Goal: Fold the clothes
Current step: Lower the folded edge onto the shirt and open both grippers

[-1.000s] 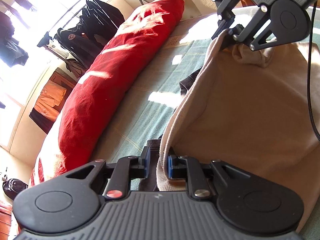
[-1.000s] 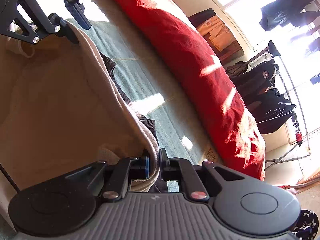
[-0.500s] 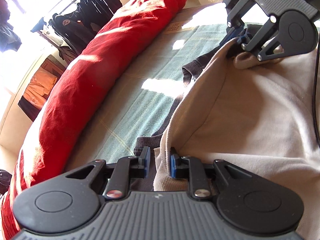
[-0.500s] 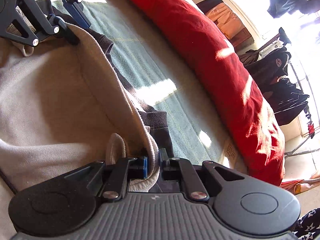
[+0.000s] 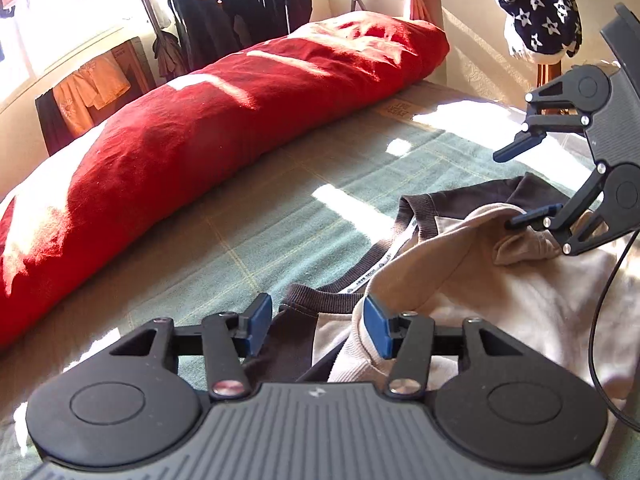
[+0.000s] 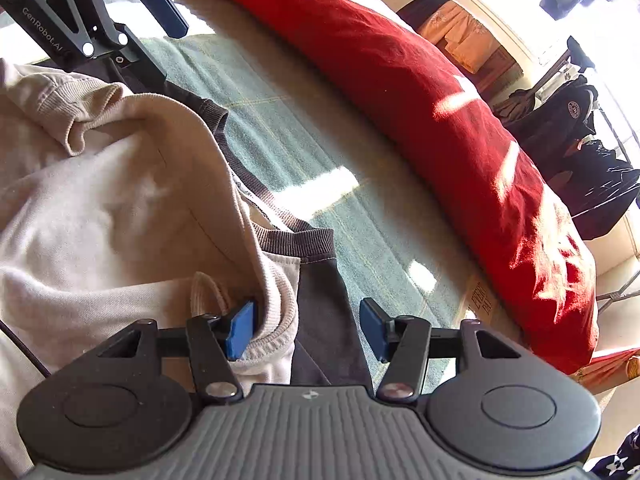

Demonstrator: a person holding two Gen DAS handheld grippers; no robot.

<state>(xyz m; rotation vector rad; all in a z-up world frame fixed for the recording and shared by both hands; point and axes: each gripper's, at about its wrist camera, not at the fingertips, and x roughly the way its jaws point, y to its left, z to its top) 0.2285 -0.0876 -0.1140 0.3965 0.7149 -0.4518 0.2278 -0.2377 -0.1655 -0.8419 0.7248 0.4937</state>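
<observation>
Left claw (image 5: 318, 328): jaws opening, released. The ribbed beige hem lies against its right blue pad, and the other pad stands clear over the dark collar band, with no pinch on the cloth.

Right claw (image 6: 306, 328): jaws likewise opening, released. Its left pad touches the rolled beige hem; its right pad stands free above the dark panel of the garment.

Sweatshirt (image 6: 104, 184): beige with dark brown ribbed trim, lying on the bed's green checked cover (image 5: 280, 208), one beige layer turned over the dark neckline. In the left wrist view the sweatshirt (image 5: 500, 280) spreads to the right, and the right claw (image 5: 516, 184) shows beyond it with one finger resting at a raised fold of the cloth.

Beyond the garment: a long red bolster (image 5: 208, 120) runs along the far edge of the bed. Behind it stands a rack of dark hanging clothes (image 5: 240, 4), in strong sunlight.
</observation>
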